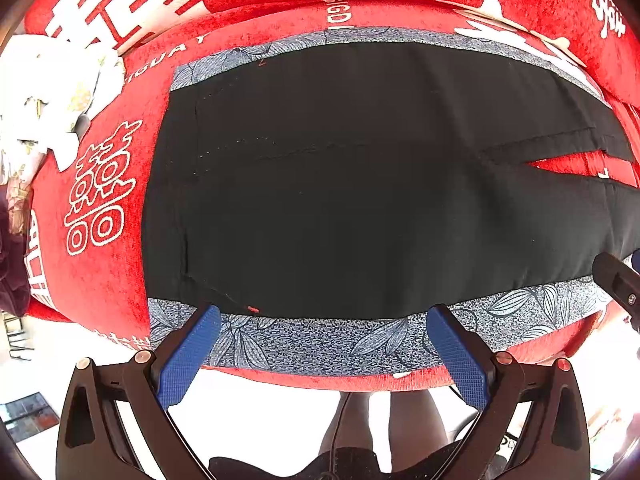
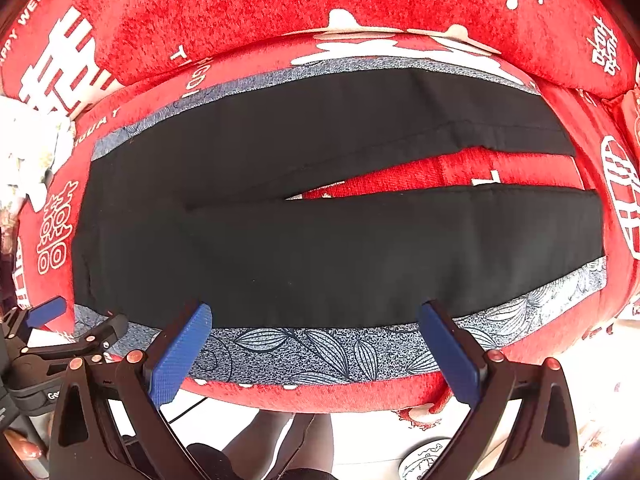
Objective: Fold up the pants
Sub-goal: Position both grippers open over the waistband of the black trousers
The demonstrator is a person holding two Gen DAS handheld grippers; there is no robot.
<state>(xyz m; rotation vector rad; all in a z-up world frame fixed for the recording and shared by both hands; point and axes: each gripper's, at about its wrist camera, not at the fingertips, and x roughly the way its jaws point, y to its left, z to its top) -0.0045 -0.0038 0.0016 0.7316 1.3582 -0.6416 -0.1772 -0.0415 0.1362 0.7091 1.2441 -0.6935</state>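
Black pants (image 1: 340,200) lie flat on a grey leaf-print cloth (image 1: 312,340), waistband to the left and legs running right. In the right wrist view the pants (image 2: 320,248) show two legs split by a red gap. My left gripper (image 1: 324,316) is open and empty, its blue pads at the near hem of the pants by the waist end. My right gripper (image 2: 316,312) is open and empty at the near edge of the closer leg. The left gripper also shows at the lower left of the right wrist view (image 2: 72,320).
The cloth lies on a red cushioned seat (image 2: 320,8) with white lettering and a raised back. A white patterned bundle (image 1: 48,92) sits at the far left. The seat's front edge (image 2: 320,398) drops to a white floor, where the person's legs (image 2: 288,440) stand.
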